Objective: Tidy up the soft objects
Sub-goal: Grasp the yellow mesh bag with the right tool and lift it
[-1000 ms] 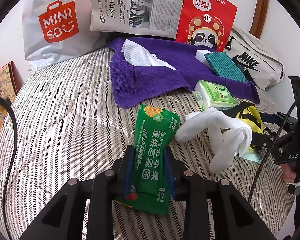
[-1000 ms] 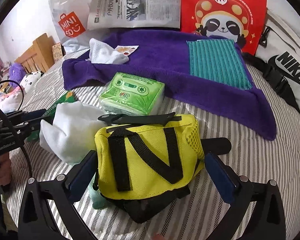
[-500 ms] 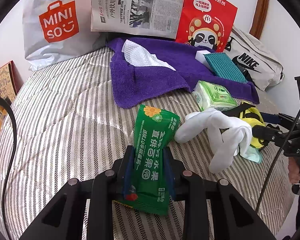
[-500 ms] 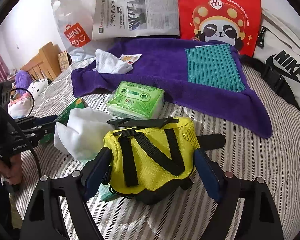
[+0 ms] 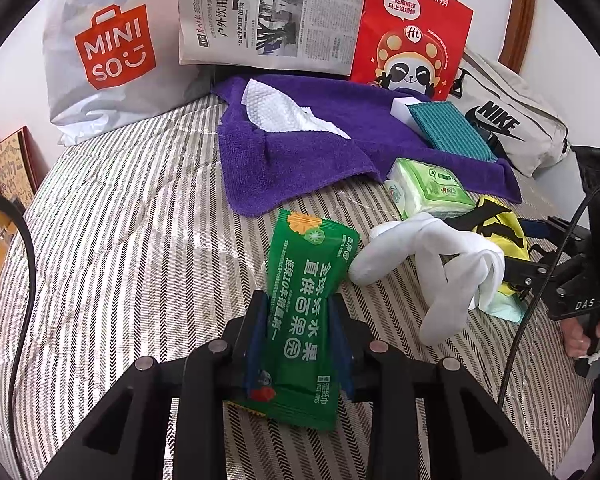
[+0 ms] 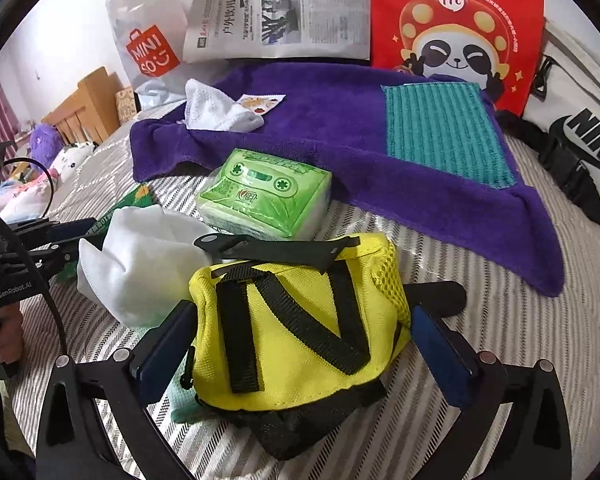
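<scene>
L gripper (image 5: 300,340) is pinching the green wet-wipes pack (image 5: 304,308) across its middle, both blue pads pressed on the wrapper; jaws are easing open a touch, but pads are on the pack. Pack's far end points toward the purple towel (image 5: 300,160), near end hangs below the fingers over the striped bedcover (image 5: 120,220).

R gripper (image 6: 300,344) is spread wide & opening, jaws straddling the yellow pouch (image 6: 296,336) w/ black straps. L pad sits right against the pouch's side, R pad just clear of it; no squeeze visible. Pouch rests on the bedcover.

Just beside the pouch, on its L in the R wrist view: white cloth bundle (image 6: 140,264), touching it. Behind both, a light-green tissue pack (image 6: 264,196) at the towel's near edge. On the towel: a teal ribbed cloth (image 6: 440,132), a crumpled white tissue (image 6: 216,112) & a small printed sachet (image 6: 260,102).

At the back, upright against the wall: white MINISO bag (image 5: 104,52), newspaper (image 5: 268,20), red panda bag (image 5: 412,40). White Nike bag (image 5: 512,124) lies far R. A hand (image 5: 588,332) grips the R gripper's handle at the L view's edge.
</scene>
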The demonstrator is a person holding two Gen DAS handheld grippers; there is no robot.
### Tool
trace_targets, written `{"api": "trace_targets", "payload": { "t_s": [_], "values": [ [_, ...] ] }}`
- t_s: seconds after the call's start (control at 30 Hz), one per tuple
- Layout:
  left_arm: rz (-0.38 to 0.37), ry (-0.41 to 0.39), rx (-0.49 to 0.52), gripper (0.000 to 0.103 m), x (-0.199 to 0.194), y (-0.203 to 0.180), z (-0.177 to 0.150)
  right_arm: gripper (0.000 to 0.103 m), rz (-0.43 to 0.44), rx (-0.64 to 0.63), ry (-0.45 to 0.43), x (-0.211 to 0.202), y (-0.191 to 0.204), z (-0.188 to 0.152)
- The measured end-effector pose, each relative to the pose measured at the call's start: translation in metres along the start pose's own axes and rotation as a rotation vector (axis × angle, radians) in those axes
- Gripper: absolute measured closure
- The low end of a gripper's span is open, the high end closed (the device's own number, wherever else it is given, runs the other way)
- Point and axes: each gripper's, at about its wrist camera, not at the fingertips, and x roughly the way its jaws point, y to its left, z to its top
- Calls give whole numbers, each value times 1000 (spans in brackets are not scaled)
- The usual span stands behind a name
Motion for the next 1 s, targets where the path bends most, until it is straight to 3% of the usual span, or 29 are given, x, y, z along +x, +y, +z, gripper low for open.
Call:
{"api": "trace_targets", "payload": {
  "t_s": [0.07, 0.27, 0.37, 0.63, 1.0],
  "values": [
    [0, 0, 1, 73, 0, 0, 0, 1, 1, -8, -5, -1, 1, -1],
    [-11, -1, -2, 73, 0, 1, 0, 32, 61, -2, -21, -11, 3, -4],
    [-11, -3, -2, 73, -1, 2, 0, 38, 78, -1, -10, -15, 6, -5],
    [-19, 16, -14, 75, -7, 6, 0, 38, 73, 5, -48, -38, 0, -8],
    [-21, -15, -45, 75, -23, 11, -1, 37, 14, 44, -89, -68, -22, -19]
  ]
}}
